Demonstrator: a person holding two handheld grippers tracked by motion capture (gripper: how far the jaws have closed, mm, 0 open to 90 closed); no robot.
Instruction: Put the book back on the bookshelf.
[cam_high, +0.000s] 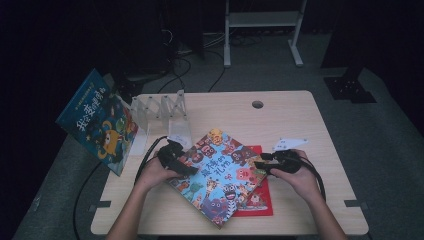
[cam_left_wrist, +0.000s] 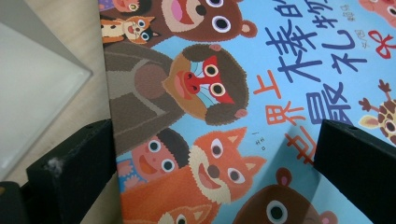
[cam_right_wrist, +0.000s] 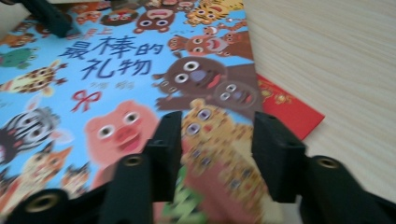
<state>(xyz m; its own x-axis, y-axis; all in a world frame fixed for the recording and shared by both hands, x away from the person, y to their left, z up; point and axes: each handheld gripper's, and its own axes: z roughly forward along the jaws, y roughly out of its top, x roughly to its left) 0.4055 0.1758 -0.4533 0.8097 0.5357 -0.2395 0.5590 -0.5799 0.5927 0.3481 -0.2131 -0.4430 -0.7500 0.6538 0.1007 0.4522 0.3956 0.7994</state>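
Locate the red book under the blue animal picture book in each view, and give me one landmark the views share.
High view: the red book pokes out from beneath the blue animal picture book, lower right of centre on the table.
Left gripper view: I cannot make it out here; the blue book's cover lies between the jaws.
Right gripper view: its red corner shows right of centre, beside the blue book's edge.
Shared landmark: the dark blue title characters on the blue cover.
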